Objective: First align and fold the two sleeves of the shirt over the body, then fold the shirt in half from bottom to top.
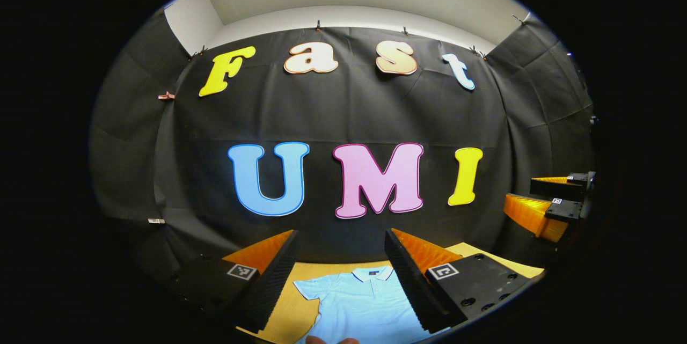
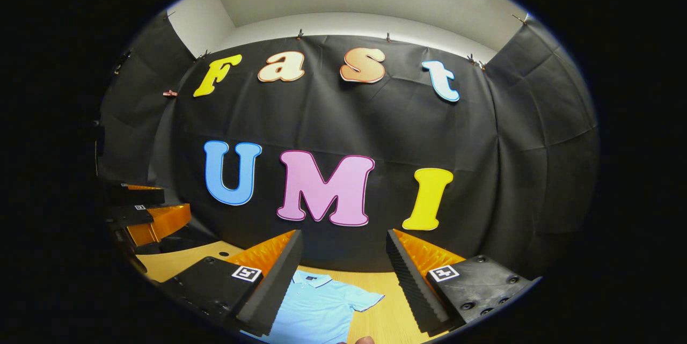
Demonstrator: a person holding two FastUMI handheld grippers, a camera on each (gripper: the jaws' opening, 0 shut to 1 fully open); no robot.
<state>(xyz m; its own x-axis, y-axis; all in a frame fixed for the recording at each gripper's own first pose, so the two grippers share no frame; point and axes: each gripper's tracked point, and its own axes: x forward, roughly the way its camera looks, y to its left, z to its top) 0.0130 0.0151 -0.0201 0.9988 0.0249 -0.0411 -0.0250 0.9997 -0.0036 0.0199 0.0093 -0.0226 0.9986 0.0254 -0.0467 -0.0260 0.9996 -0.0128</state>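
Left gripper view: my left gripper (image 1: 341, 269) is held up above the wooden table (image 1: 279, 322), jaws spread wide, nothing between them. Through the gap I see the light blue polo shirt (image 1: 365, 306) lying flat on the table, collar toward the far wall, front up. Its one short sleeve (image 1: 311, 288) on the view's left is spread out to the side, not folded; the other sleeve is hidden behind my finger. A bit of a hand (image 1: 331, 340) peeks in at the bottom edge. At the far right of this view the right gripper (image 1: 547, 202) hangs in the air, well apart from the shirt.

Right gripper view: my right gripper (image 2: 343, 271) is likewise raised, jaws wide apart, gripping nothing. The shirt (image 2: 314, 312) sits low between the fingers, with one sleeve (image 2: 365, 299) spread toward the view's right over the table (image 2: 386, 317). At the left edge I see the left gripper (image 2: 145, 215), also aloft.
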